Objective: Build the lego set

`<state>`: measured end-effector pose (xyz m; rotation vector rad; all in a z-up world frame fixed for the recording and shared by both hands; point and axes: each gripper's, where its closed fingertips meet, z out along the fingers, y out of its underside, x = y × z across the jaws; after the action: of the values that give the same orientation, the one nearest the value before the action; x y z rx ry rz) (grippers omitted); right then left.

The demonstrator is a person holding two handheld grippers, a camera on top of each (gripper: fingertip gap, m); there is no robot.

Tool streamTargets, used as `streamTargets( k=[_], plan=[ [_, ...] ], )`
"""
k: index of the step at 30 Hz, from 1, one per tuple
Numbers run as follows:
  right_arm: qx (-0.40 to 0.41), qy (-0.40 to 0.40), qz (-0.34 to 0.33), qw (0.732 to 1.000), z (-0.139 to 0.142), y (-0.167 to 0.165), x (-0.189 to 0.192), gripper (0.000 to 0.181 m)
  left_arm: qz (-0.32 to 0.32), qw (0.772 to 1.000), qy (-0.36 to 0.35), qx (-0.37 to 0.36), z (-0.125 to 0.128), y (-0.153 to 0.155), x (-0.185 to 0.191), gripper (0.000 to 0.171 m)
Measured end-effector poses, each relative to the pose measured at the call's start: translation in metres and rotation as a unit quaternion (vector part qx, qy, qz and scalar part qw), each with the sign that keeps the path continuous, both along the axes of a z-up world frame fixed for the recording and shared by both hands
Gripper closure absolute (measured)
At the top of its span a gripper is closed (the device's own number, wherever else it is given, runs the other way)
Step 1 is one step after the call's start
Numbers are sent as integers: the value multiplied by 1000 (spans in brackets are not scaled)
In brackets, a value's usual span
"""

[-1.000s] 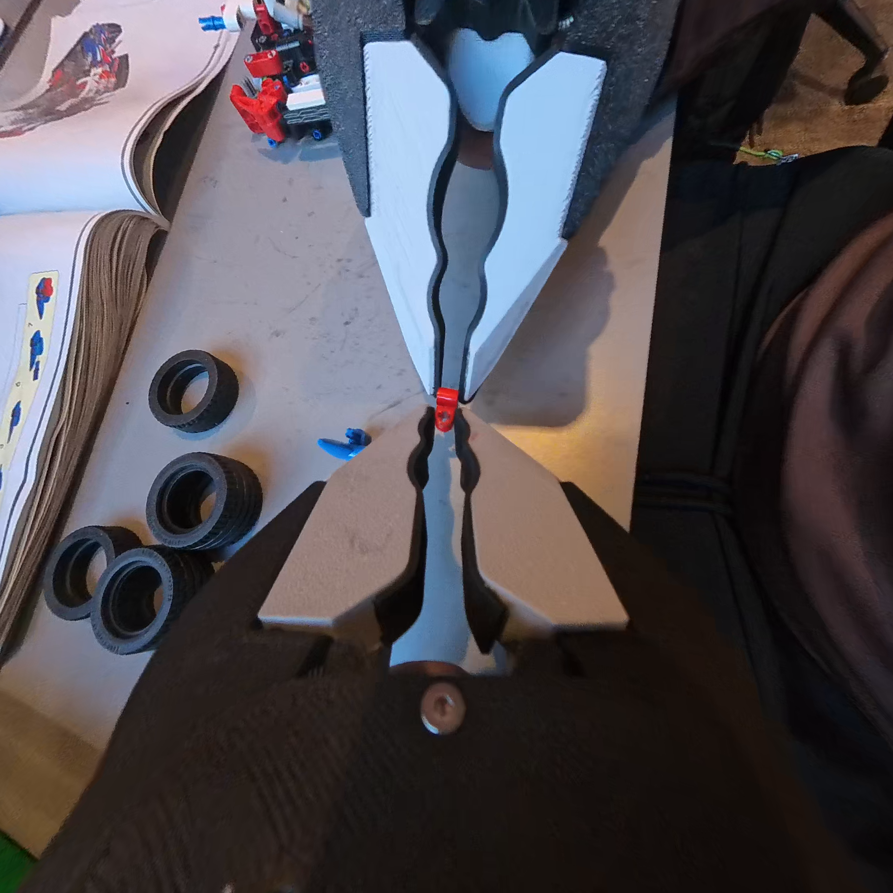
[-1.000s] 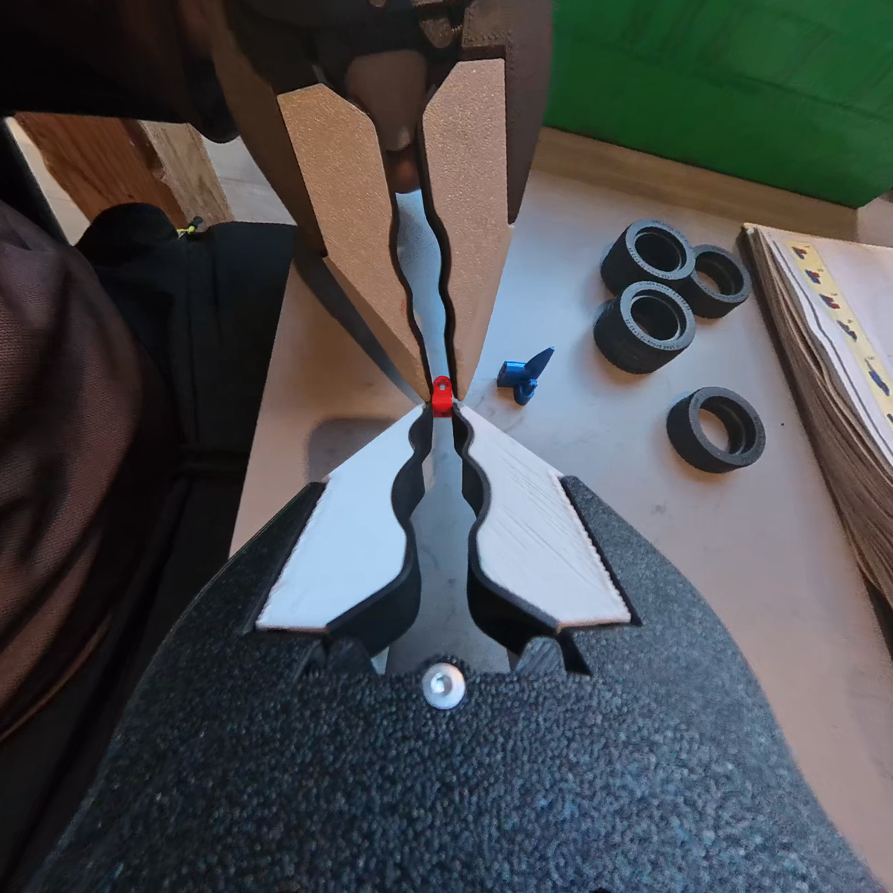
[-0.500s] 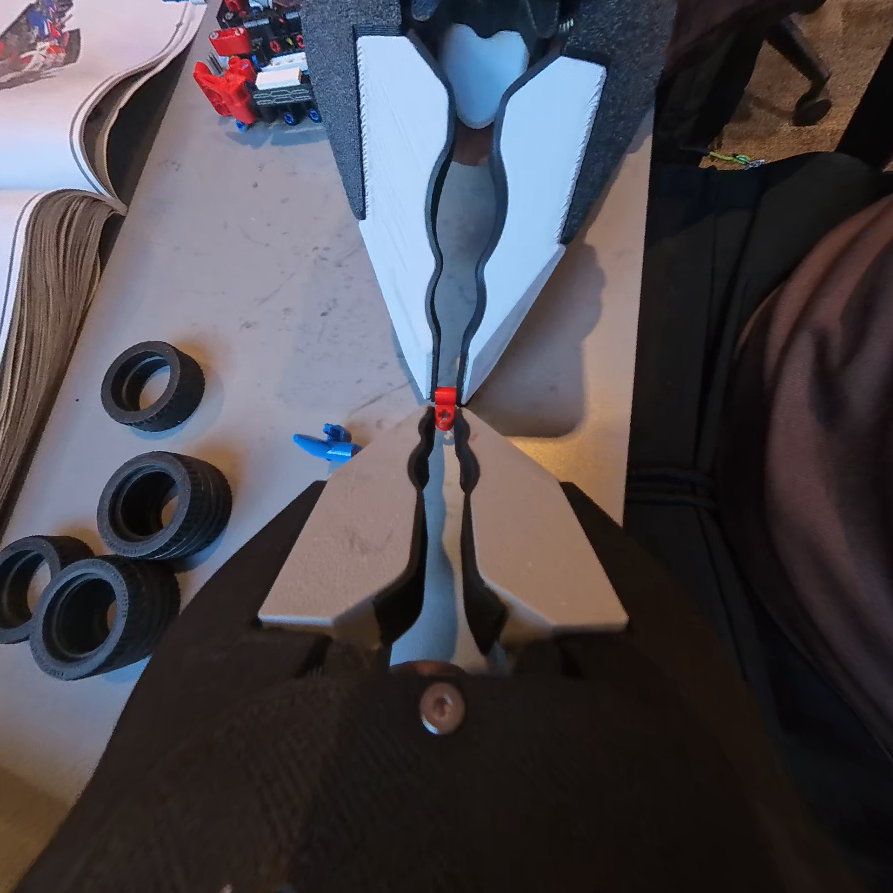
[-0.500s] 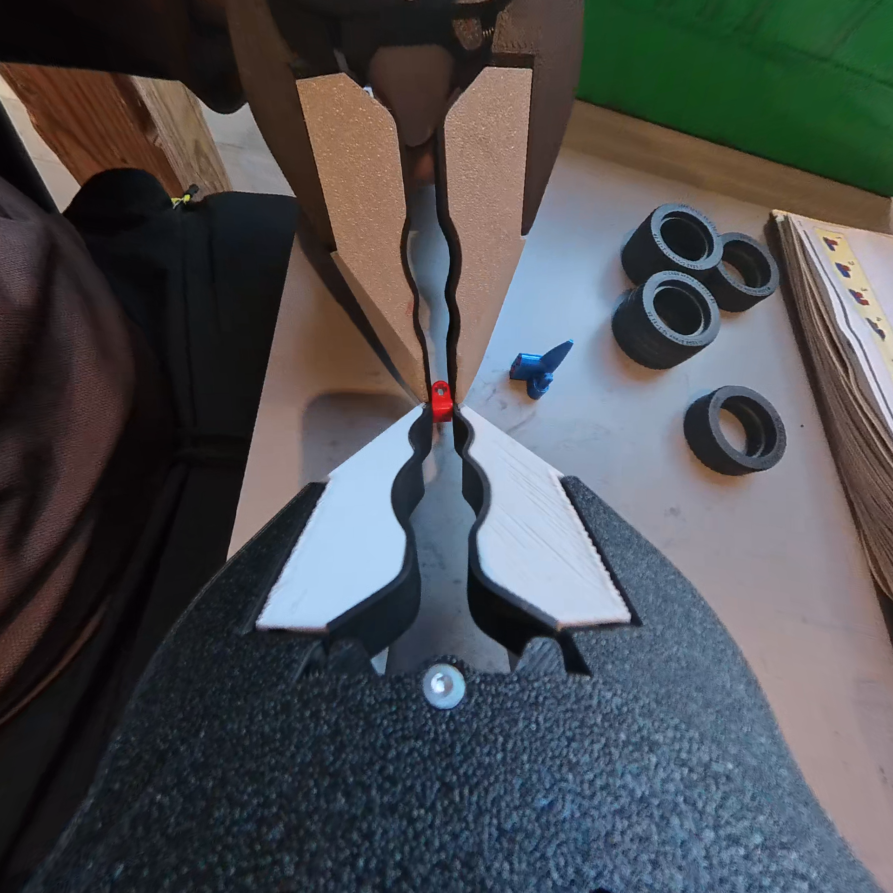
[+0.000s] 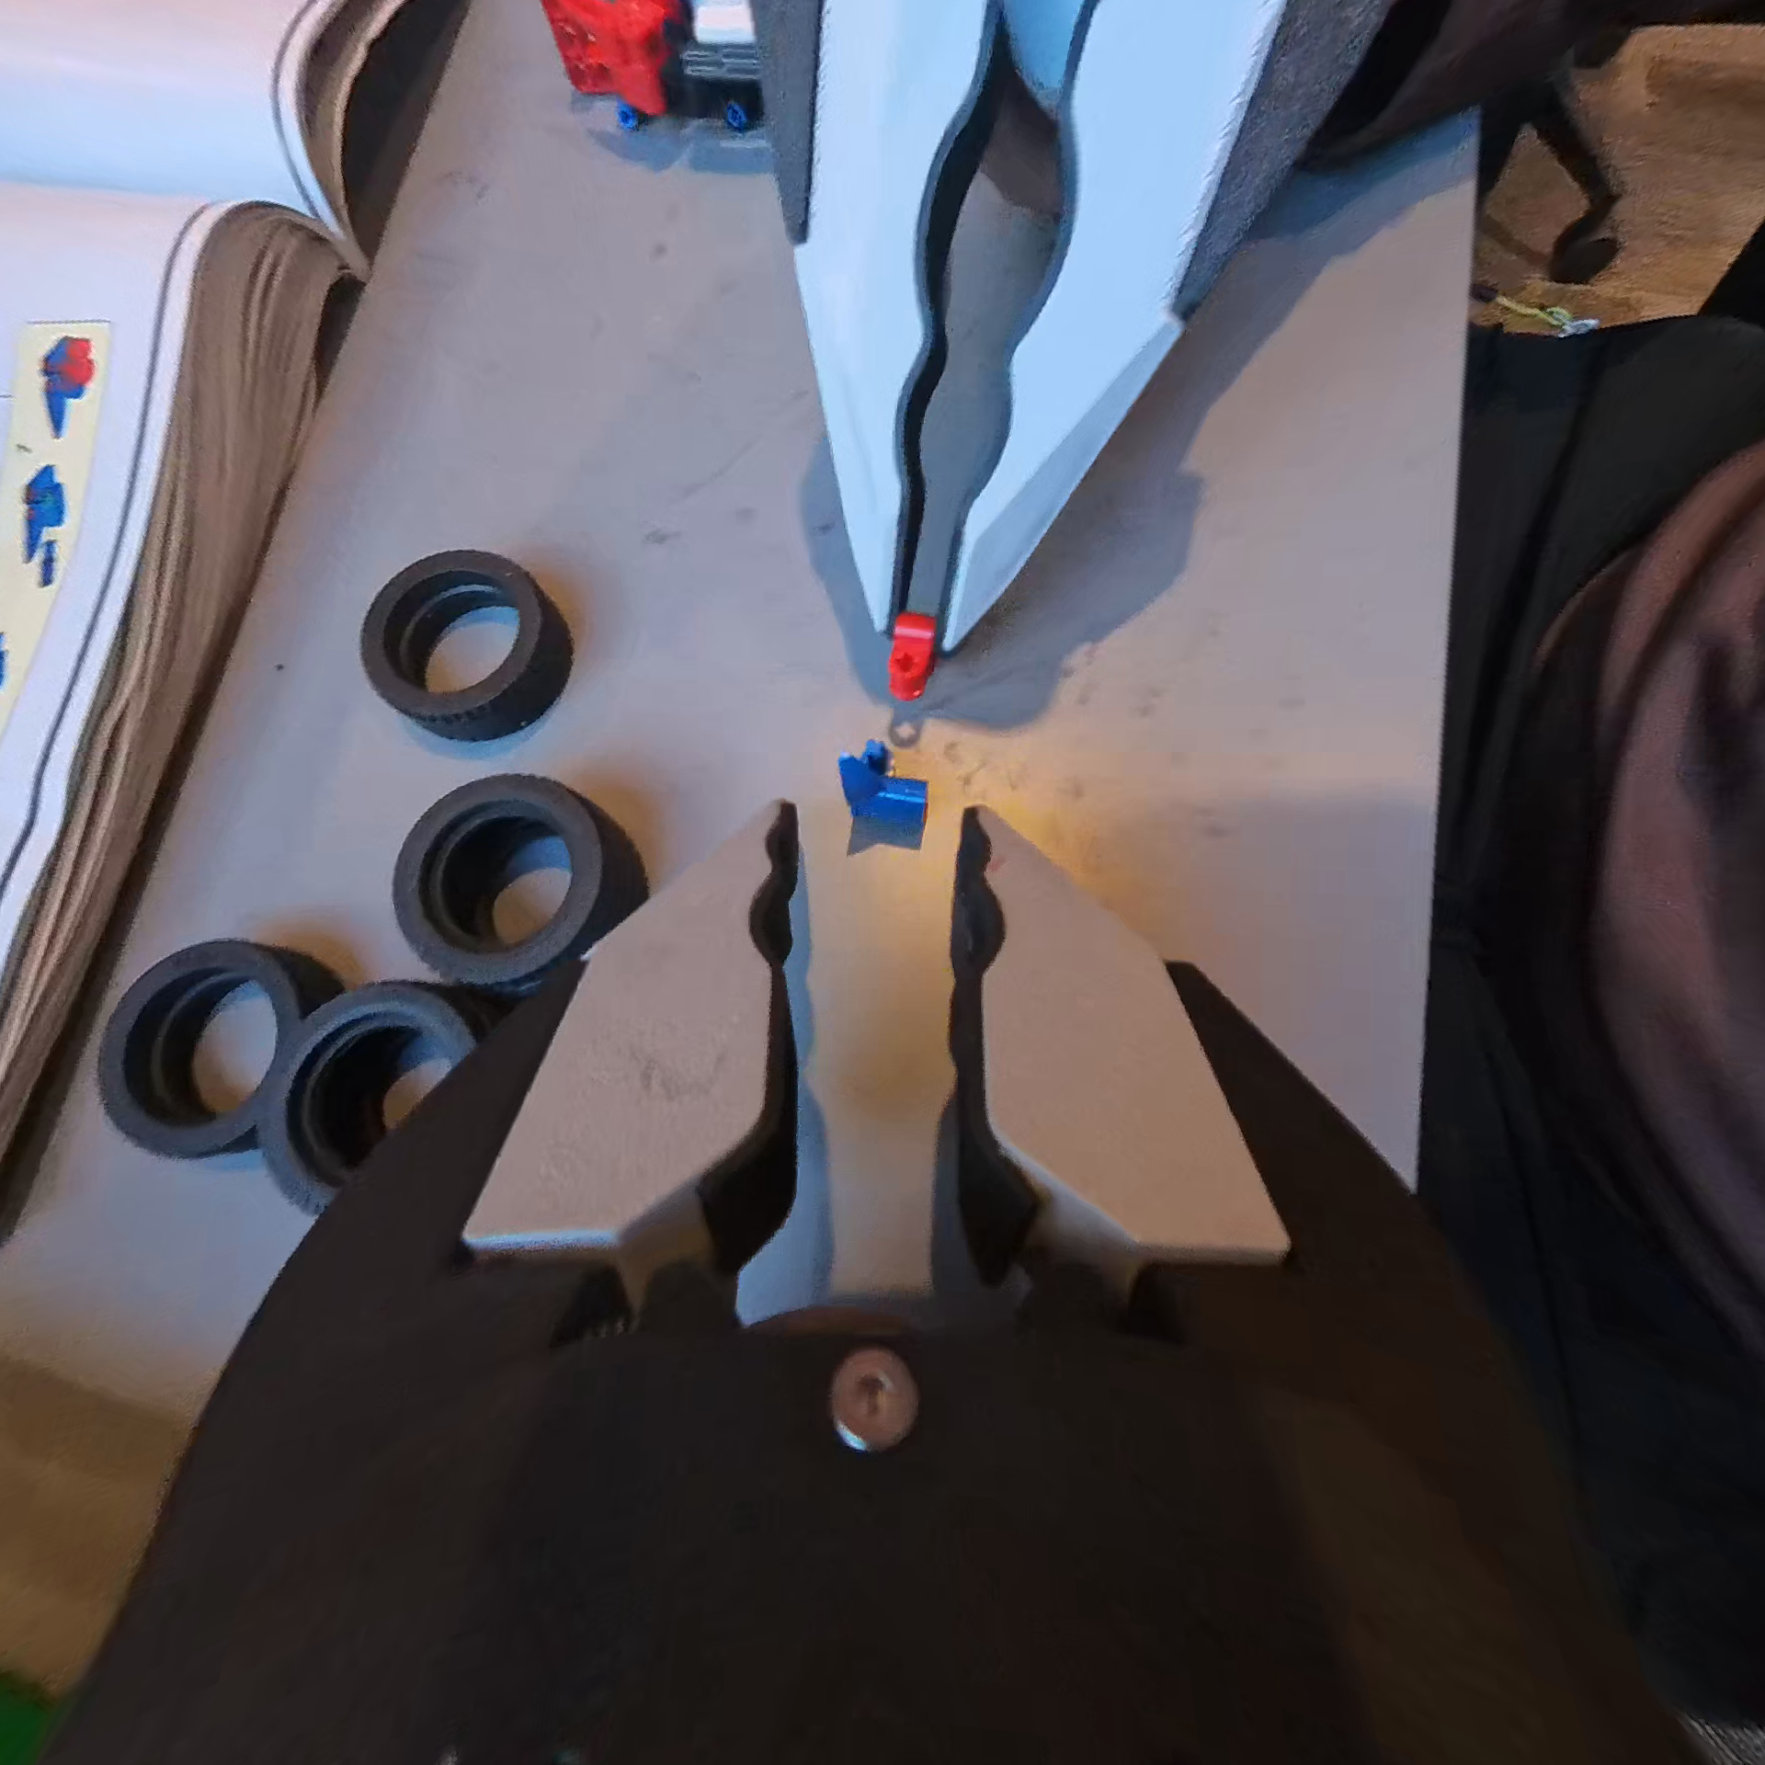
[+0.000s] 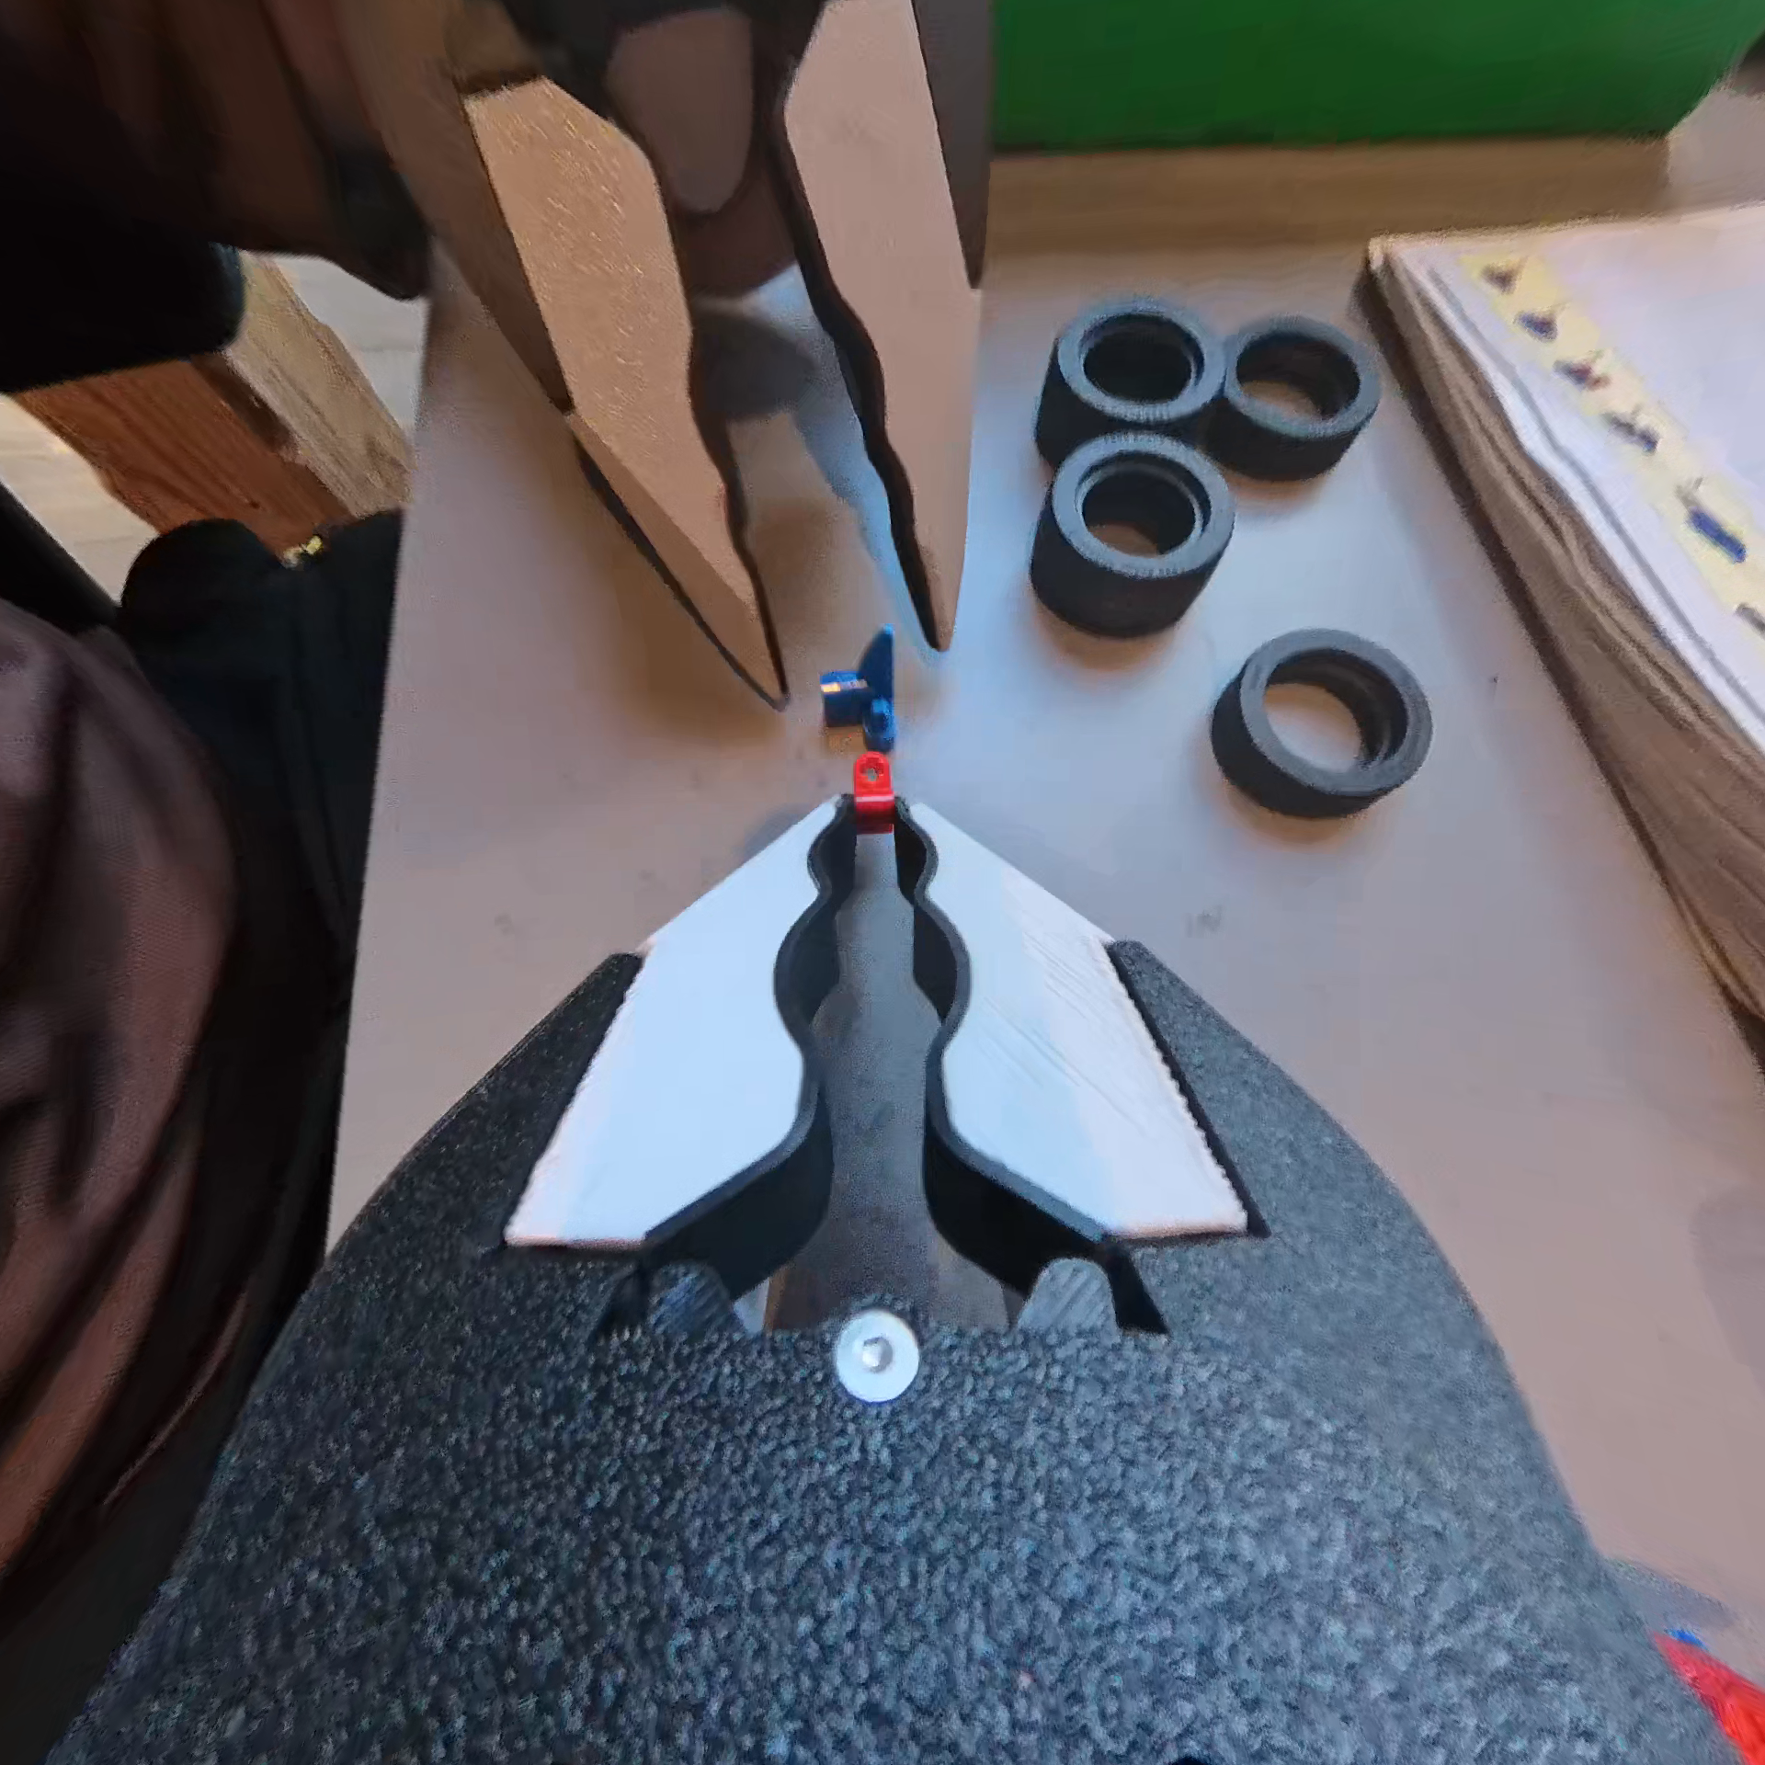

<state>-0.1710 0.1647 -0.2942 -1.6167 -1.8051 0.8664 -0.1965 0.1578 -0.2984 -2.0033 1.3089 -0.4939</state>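
Left gripper [image 5: 874, 826], left wrist view: fingers now spread and empty; half a second ago I pinched the red piece [image 5: 910, 654] jointly.
Blue piece [image 5: 883, 788]: on the bench, just ahead of my tips, near the person-side edge.
Right gripper [image 6: 871, 812], right wrist view: clamped alone on the red piece.
Meaning: handover done; blue piece likely next.

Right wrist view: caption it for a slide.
Right gripper pinches a small red piece; open left gripper straddles a blue piece.
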Motion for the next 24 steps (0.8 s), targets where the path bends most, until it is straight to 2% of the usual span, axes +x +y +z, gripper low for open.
streamTargets(
  k=[3,6,9,15,18,20,24],
  plan=[
    [-10,-19,-2,1000,-6,3,3,174,-16,1000,3,-9,-7,-1,6,143],
    [-3,-24,5,1000,-8,4,4,174,-23,1000,-5,-13,-8,0,9,157],
    [-6,-17,13,1000,-5,2,5,166,-26,1000,-3,-2,-8,0,9,157],
    [6,16,16,1000,13,5,3,166,-35,999,4,17,-7,-2,11,157],
    [26,2,40,999,7,0,-5,166,-44,999,3,17,-7,-2,11,157],
    [44,-5,56,997,3,-4,-11,175,-47,999,4,20,-7,-2,11,157],
    [65,-13,71,995,-1,-5,-17,179,-54,998,5,21,-7,-4,11,157]
  ],
)
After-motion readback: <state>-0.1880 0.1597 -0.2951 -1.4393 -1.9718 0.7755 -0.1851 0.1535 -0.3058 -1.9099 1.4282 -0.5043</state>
